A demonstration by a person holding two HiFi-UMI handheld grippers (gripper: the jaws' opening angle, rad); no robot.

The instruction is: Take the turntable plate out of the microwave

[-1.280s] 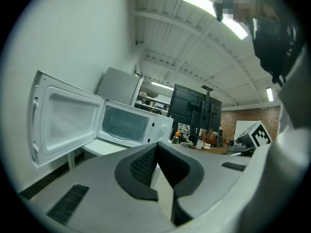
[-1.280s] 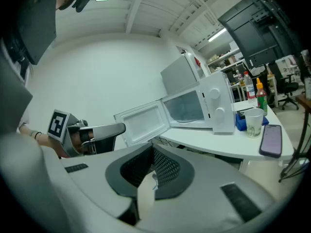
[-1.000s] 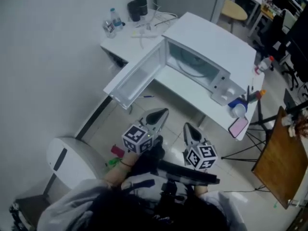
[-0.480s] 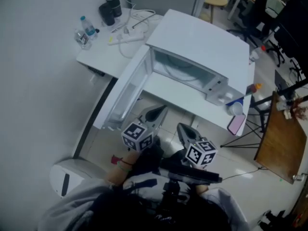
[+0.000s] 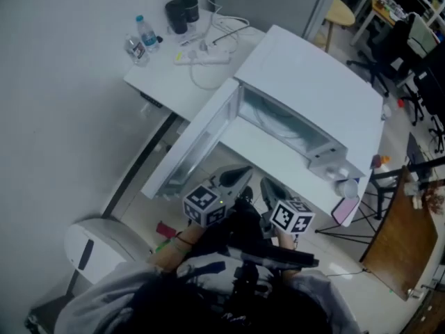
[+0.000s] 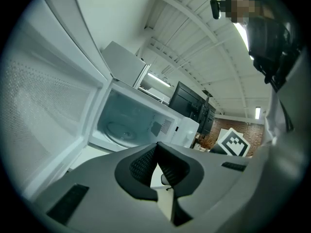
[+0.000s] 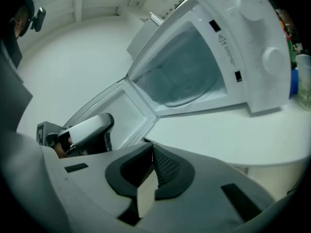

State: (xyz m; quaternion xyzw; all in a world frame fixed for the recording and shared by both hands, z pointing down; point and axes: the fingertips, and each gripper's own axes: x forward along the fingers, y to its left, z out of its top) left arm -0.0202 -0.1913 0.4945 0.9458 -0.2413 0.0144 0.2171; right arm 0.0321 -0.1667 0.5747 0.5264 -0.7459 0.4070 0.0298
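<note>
Microwave [image 5: 313, 89] stood open on the desk [image 5: 278, 162], its door [image 5: 191, 148] swung out toward 8 o'clock. The turntable plate [image 6: 121, 130] lay flat on the cavity floor, untouched. The left gripper [image 6: 156, 147] and right gripper [image 7: 151, 152] hung at 6 o'clock of the opening, short of it, each with jaws pressed together on nothing.

Risks, as judged:
- Closed jaws would only shove the plate, so they need spreading first.
- A one-sided pinch on the rim could tip it off its hub and knock it against the cavity wall.
- The door crowded the left approach, and clipping it might jolt the oven.
</note>
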